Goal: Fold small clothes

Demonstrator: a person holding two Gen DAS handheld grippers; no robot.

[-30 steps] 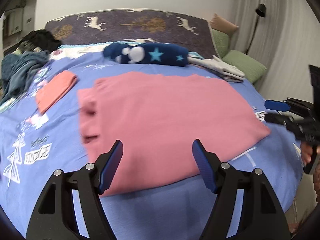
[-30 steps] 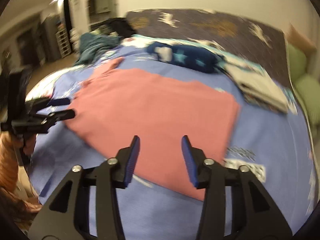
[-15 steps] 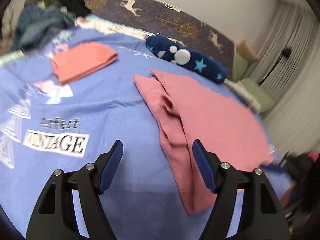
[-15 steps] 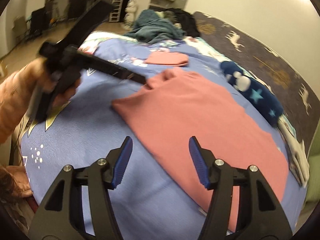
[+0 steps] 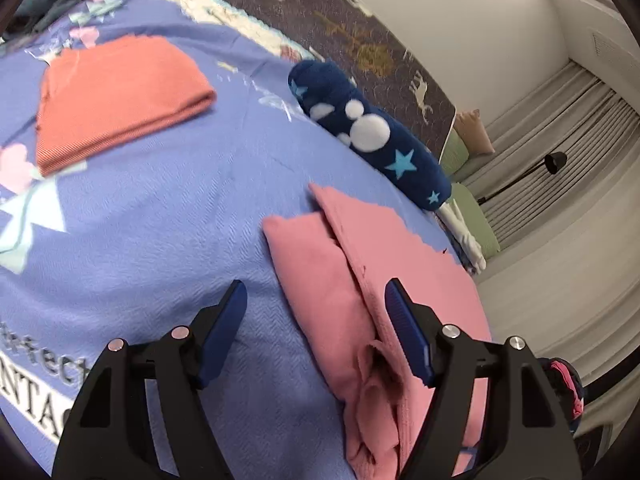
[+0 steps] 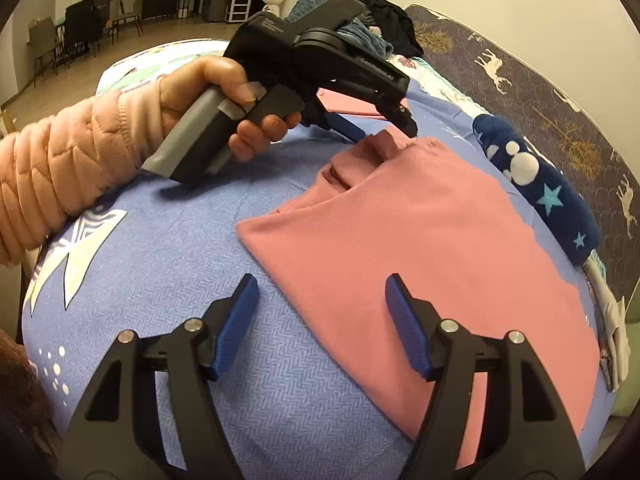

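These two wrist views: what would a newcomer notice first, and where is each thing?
The large pink garment lies partly folded on the blue bedspread, filling the middle of both views. In the right wrist view, a hand in a peach quilted sleeve holds the left gripper at the garment's far corner. Behind it lie a navy star-patterned roll and a folded coral cloth.

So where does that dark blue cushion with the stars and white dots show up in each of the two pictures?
Left wrist view: the dark blue cushion lies upper centre, just beyond the top corner of the pink garment.
Right wrist view: the cushion runs down the right side, along the garment's far edge.
Shared landmark: the dark headboard with deer prints sits behind the cushion in both.
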